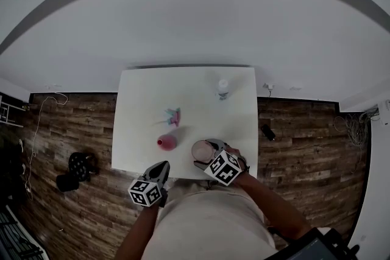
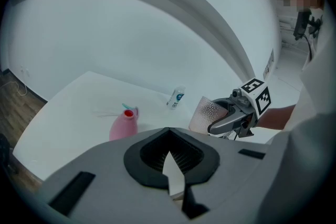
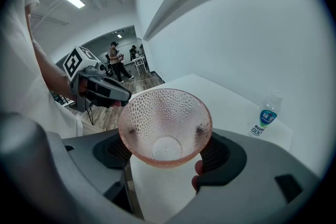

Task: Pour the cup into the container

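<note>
My right gripper [image 3: 165, 136] is shut on a pink dimpled cup [image 3: 165, 126], its pads pressing the cup's two sides. The cup tilts with its mouth toward the camera, and I see nothing inside it. In the head view the cup [image 1: 200, 149] hangs over the table's near edge, right of a pink container [image 1: 166, 142] with an open red mouth. The left gripper view shows the container [image 2: 124, 125] upright and the cup [image 2: 205, 114] to its right. My left gripper [image 2: 169, 157] is shut and empty, just off the table's front edge [image 1: 161, 168].
A small water bottle [image 1: 223, 89] stands at the back right of the white table [image 1: 146, 94]. A teal and pink object [image 1: 173, 115] lies behind the container. Wooden floor surrounds the table, with dark items [image 1: 79, 166] on it at the left.
</note>
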`<action>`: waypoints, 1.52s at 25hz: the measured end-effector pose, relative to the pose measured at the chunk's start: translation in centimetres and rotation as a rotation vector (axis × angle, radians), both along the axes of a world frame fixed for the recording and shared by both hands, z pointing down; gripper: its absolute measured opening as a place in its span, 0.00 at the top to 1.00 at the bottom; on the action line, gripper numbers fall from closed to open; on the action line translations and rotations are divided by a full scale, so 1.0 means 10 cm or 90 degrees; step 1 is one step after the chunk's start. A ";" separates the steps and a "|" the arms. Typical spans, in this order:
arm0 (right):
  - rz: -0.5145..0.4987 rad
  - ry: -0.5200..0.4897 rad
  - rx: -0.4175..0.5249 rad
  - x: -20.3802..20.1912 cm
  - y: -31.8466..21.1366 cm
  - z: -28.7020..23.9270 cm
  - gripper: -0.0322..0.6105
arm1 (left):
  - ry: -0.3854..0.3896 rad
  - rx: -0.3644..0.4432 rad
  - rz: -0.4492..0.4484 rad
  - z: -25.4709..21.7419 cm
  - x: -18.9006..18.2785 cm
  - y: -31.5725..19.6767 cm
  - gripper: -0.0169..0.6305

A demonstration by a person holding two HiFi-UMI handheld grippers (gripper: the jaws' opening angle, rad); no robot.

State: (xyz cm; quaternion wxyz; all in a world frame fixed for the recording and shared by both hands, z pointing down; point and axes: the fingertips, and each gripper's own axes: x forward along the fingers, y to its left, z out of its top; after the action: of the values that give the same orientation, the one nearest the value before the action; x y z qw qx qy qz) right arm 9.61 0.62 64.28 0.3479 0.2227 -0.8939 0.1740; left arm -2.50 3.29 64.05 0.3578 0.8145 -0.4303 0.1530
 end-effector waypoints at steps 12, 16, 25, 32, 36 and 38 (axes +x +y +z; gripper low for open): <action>-0.015 0.006 -0.003 -0.04 0.03 0.11 0.37 | -0.034 -0.027 0.002 0.24 -0.11 0.08 0.96; -0.019 0.011 -0.003 -0.01 0.02 0.16 0.37 | -0.042 -0.030 0.005 0.28 -0.08 0.10 0.96; -0.025 0.014 -0.006 -0.01 0.01 0.27 0.37 | -0.055 -0.028 0.004 0.31 -0.06 0.10 0.96; -0.034 0.018 -0.006 -0.02 -0.01 0.36 0.37 | -0.090 0.001 0.015 0.32 -0.06 0.08 0.96; -0.043 0.023 -0.002 -0.03 -0.02 0.42 0.37 | -0.116 0.016 0.030 0.37 -0.05 0.10 0.96; -0.048 0.028 0.002 -0.02 -0.03 0.45 0.37 | -0.121 0.017 0.036 0.39 -0.03 0.11 0.96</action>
State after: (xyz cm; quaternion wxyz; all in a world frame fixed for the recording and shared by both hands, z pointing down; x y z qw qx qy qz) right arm 9.38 0.28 68.77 0.3733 0.1930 -0.8942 0.1543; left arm -2.79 4.39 67.91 0.2999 0.8130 -0.4410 0.2337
